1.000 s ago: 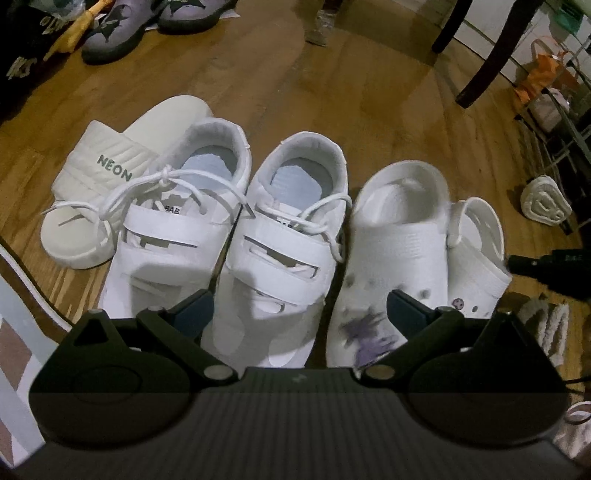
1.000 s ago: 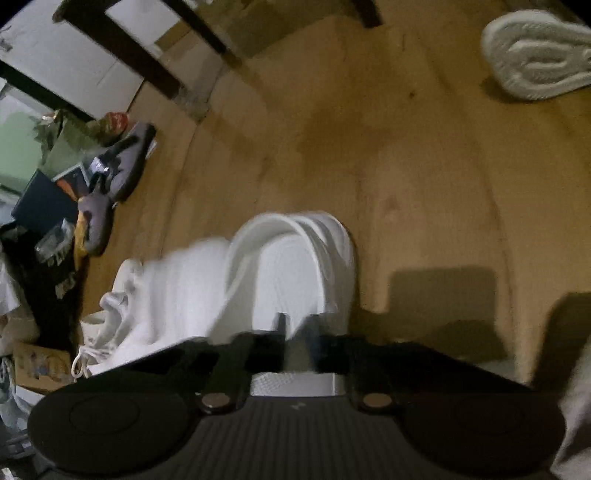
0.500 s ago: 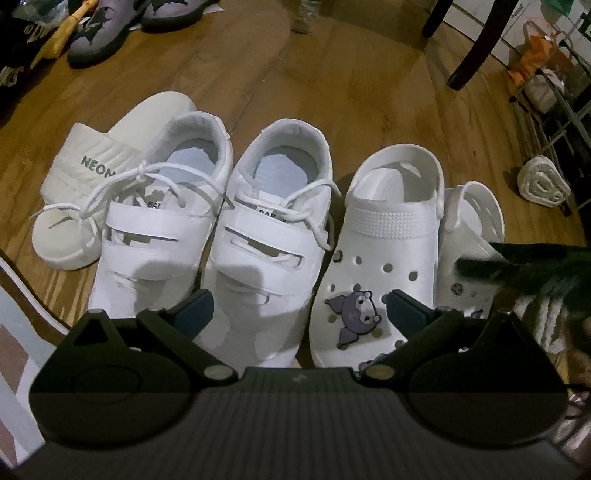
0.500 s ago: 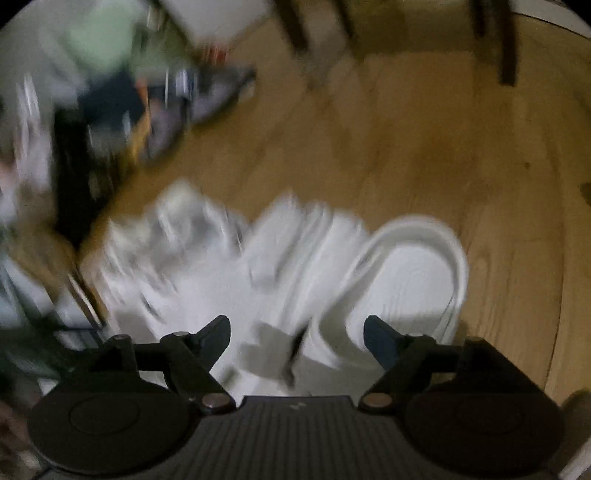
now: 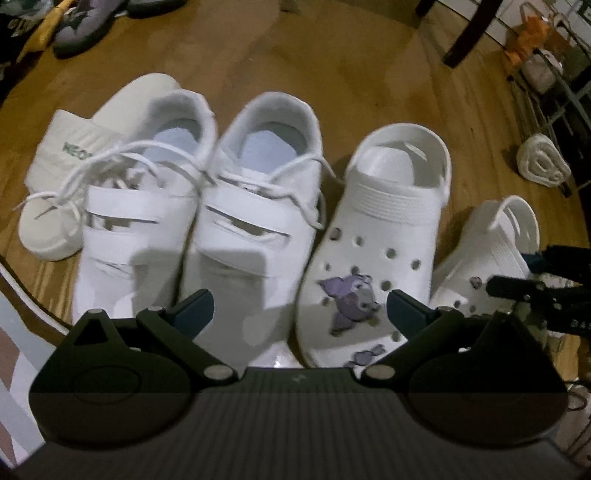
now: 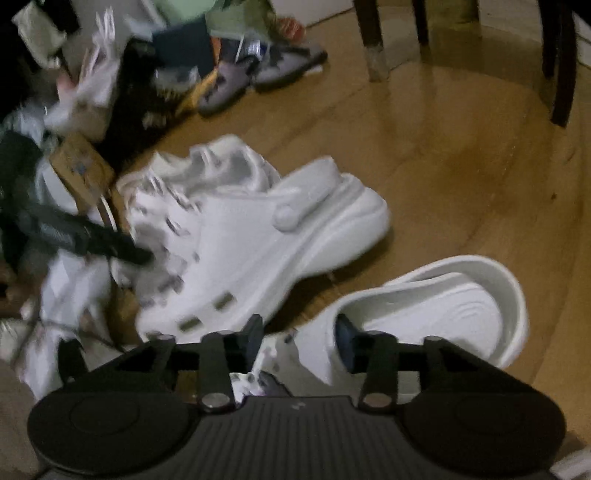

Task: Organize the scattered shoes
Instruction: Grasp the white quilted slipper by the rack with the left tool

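Observation:
On the wooden floor a row holds a cream "NEON" slide (image 5: pixel 55 177), two white strap sneakers (image 5: pixel 147 214) (image 5: pixel 258 206) and a white clog with a purple charm (image 5: pixel 384 236). My left gripper (image 5: pixel 301 312) hovers open in front of the sneakers and that clog, holding nothing. A second white clog (image 5: pixel 495 240) lies to the right, a small gap from the first. My right gripper (image 6: pixel 299 339) is shut on this second clog (image 6: pixel 436 314), its fingers pinching the upper near the toe. The charm clog (image 6: pixel 258 236) shows side-on just left of it.
Grey-purple shoes (image 5: pixel 85 26) (image 6: pixel 258 70) lie at the back by a clutter pile (image 6: pixel 92 92). Dark chair legs (image 6: pixel 373 40) (image 5: pixel 465 40) stand behind. A white slide (image 5: pixel 541 166) lies sole-up near a wire rack (image 5: pixel 554 92). A rug edge (image 5: pixel 14 332) is at left.
My right gripper let go of the second clog, stood open, then closed on its upper again. That clog now lies slightly apart from the charm clog. The left gripper stayed open.

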